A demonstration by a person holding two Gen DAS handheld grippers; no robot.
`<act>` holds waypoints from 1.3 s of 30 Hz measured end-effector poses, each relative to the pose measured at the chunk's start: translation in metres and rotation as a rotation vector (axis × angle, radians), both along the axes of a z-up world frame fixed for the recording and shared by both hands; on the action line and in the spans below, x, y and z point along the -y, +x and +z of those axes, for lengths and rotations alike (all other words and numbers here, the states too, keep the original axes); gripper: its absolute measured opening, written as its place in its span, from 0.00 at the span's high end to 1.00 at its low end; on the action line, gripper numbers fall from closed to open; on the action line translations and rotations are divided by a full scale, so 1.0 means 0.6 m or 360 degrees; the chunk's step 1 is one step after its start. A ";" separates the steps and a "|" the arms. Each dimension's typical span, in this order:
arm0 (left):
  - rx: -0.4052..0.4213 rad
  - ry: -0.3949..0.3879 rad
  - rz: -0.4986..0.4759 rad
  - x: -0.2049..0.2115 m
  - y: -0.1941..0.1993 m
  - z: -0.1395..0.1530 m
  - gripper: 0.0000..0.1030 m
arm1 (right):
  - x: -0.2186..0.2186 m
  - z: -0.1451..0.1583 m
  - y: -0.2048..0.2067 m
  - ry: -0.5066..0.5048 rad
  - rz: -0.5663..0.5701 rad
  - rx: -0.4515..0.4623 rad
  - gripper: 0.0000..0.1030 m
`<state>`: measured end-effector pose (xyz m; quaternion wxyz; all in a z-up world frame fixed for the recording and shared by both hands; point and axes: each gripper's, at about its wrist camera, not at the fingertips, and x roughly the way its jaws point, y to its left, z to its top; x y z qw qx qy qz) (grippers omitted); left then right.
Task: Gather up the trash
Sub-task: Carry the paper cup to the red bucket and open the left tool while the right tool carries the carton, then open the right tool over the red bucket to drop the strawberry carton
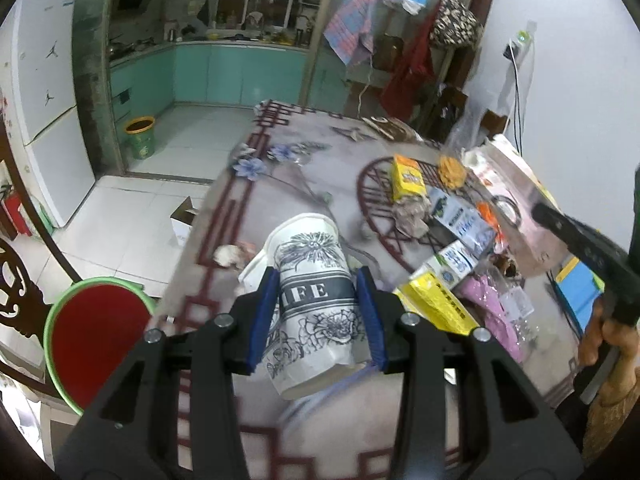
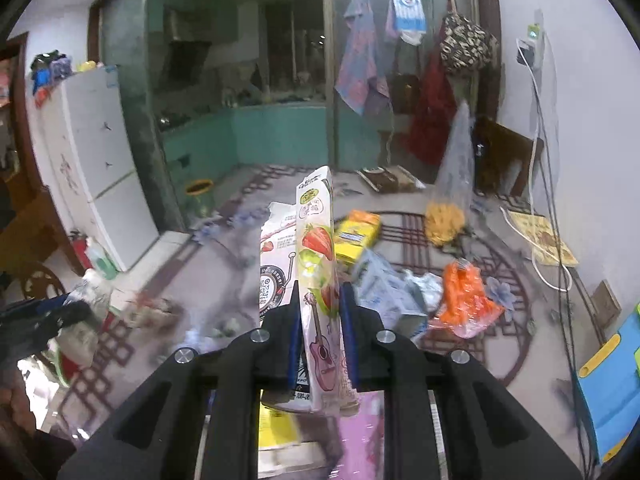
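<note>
My left gripper (image 1: 318,280) is shut on a white paper cup (image 1: 316,292) with black flower print and the letters "IFE". The cup lies tilted between the blue pads, above the patterned table (image 1: 280,200). My right gripper (image 2: 322,292) is shut on a tall flat carton (image 2: 316,240) printed with strawberries and a guitar, held upright and clear of the table. In the left wrist view that carton (image 1: 516,200) hangs at the right, with a black finger (image 1: 560,224) on it. More trash lies on the table: a yellow box (image 1: 408,178), blue-white milk cartons (image 1: 460,216), an orange wrapper (image 2: 466,292).
A red basin with a green rim (image 1: 96,340) sits at the lower left beside the table. A green and yellow bin (image 1: 140,138) stands on the tiled floor by the kitchen doorway. Crumpled tissue (image 1: 230,256), a yellow packet (image 1: 436,304) and a pink bag (image 1: 492,312) lie near the cup. Cables hang along the right wall (image 2: 540,160).
</note>
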<state>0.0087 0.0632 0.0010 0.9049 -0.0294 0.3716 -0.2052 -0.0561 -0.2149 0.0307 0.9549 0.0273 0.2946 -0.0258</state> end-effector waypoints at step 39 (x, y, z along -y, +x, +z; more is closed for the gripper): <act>-0.0246 -0.0033 0.0671 -0.324 0.053 -0.049 0.21 | -0.398 -0.127 0.108 0.0450 0.0569 -0.0351 0.44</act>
